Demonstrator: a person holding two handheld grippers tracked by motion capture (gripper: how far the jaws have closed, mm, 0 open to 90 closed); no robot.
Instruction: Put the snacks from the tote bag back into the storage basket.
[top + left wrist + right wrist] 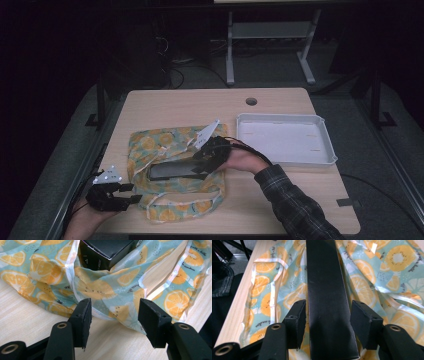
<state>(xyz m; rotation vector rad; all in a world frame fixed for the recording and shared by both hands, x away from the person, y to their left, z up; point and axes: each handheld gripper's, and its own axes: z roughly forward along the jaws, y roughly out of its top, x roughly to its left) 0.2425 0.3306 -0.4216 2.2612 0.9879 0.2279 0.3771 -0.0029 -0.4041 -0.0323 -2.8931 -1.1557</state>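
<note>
surface (280, 200): light wood. I read bare room along the near right and the far strip by the round hole (251, 101). The left edge sits close to the left gripper.
bag (170, 142): citrus-print cloth bag, lying flat and rumpled left of centre. Its near handles reach almost to the near edge of the surface.
box (172, 171): long black box lying in the bag's mouth, half wrapped by cloth. In the right gripper view (327, 302) it runs straight away between the jaws.
tray (282, 140): white, empty, at far right. It is clear of the bag, and its right rim is near the surface's right edge.
left gripper (131, 193): at the near left corner, just beside the bag's near-left hem. About half open in its own view (113, 315), with a fold of bag cloth lying in the gap. The pads don't press on it, so I call it no grip.
right gripper (196, 162): over the bag's middle, at the right end of the box. About half open (328, 315); the jaws straddle the box with a thin gap on each side. I see no clamp.
sleeve (295, 205): plaid forearm coming in from the near right, across the open surface.
room: to the right, between bag and tray, there's a narrow free lane. To the left there is little margin before the edge.
</note>
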